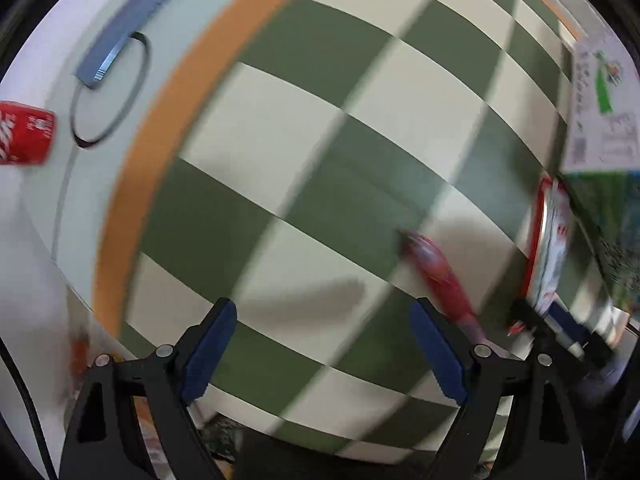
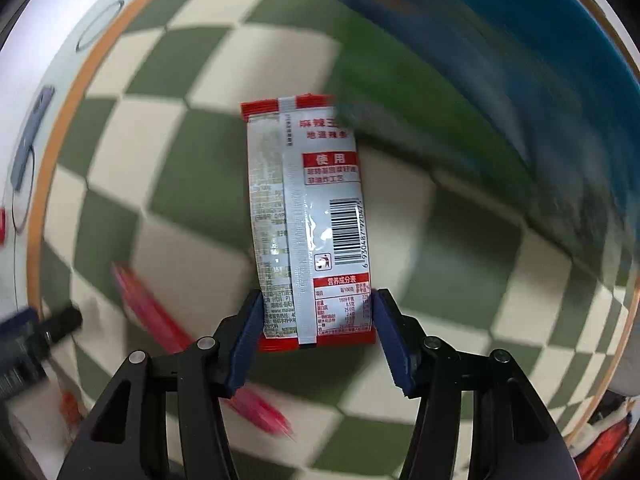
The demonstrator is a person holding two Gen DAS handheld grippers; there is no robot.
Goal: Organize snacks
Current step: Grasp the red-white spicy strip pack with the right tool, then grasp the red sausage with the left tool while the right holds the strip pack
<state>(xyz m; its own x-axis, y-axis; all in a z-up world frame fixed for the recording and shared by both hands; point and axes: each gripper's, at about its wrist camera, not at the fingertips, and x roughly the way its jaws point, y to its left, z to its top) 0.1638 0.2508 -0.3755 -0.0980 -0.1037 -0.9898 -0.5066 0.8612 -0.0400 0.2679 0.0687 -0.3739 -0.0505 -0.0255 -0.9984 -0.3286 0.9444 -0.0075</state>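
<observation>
Green-and-cream checkered cloth [image 1: 280, 168] covers the table. Right gripper [image 2: 318, 314] clamps a red-and-silver snack packet [image 2: 308, 216] (barcode side up) above it; left gripper [image 1: 324, 344] hangs spread wide, holding nothing, near a blurred red stick snack [image 1: 436, 268].

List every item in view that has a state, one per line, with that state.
left gripper: open, holding nothing
right gripper: shut on snack packet
snack packet: gripped at its lower end, barcode side showing
red stick snack: lying on the checked cloth
red can: off the cloth
phone: lying flat
</observation>
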